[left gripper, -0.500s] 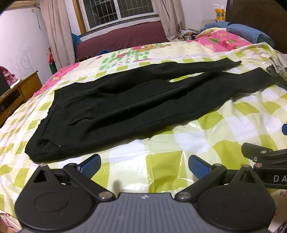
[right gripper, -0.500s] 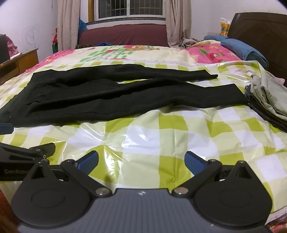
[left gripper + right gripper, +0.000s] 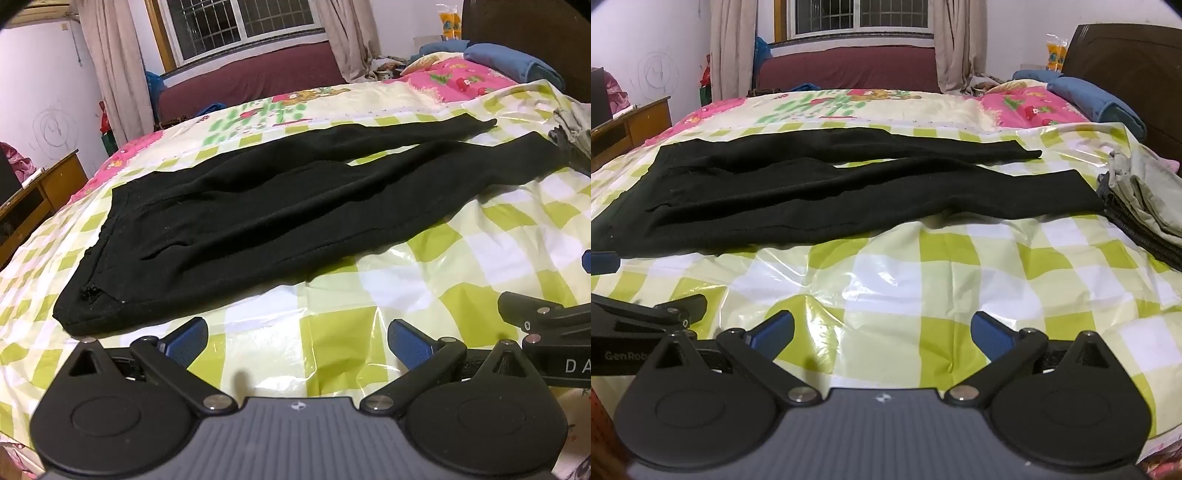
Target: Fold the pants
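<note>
Black pants (image 3: 280, 214) lie flat on the checked green-and-white plastic sheet (image 3: 498, 251) on the bed, waistband at the left, both legs stretched to the right. In the right wrist view the pants (image 3: 831, 192) fill the middle. My left gripper (image 3: 297, 338) is open and empty, just in front of the pants' near waist corner. My right gripper (image 3: 882, 330) is open and empty over bare sheet, well short of the near leg. Each gripper shows at the other view's edge.
A stack of folded grey-green clothes (image 3: 1145, 206) lies at the right beside the leg cuffs. A blue rolled blanket (image 3: 1097, 99) and dark headboard (image 3: 1137, 74) are at the back right. A wooden cabinet (image 3: 33, 206) stands left of the bed.
Both grippers have edged slightly forward toward the pants; jaws stay open. The pants have not moved.
</note>
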Demonstrator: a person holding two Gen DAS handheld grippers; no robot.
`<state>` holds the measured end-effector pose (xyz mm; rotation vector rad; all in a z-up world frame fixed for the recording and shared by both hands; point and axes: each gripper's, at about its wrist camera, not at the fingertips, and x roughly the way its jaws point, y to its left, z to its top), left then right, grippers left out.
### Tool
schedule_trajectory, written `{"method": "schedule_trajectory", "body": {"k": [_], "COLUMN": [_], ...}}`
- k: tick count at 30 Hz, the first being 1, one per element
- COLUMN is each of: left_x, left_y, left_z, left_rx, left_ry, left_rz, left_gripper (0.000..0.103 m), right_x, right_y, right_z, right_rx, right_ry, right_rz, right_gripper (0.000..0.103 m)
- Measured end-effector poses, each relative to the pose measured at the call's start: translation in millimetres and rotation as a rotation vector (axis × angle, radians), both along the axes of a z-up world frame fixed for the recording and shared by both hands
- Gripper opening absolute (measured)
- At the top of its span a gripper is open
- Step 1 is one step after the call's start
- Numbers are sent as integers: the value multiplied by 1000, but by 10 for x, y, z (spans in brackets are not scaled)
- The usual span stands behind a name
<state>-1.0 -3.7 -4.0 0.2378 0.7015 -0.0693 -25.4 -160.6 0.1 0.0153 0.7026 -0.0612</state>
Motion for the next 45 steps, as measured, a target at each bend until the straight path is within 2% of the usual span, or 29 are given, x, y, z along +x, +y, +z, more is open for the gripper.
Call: {"method": "schedule_trajectory", "body": {"k": [45], "left_x": [-5], "left_y": [-13], "left_z": [-31], "left_rx": [4], "left_ry": [8], "left_rz": [0], "left_gripper": [103], "right_x": [11], "right_y": [16], "right_z": [-73], "right_rx": [15], "right_ry": [25], "right_rz": [2], "right_gripper": [100]}}
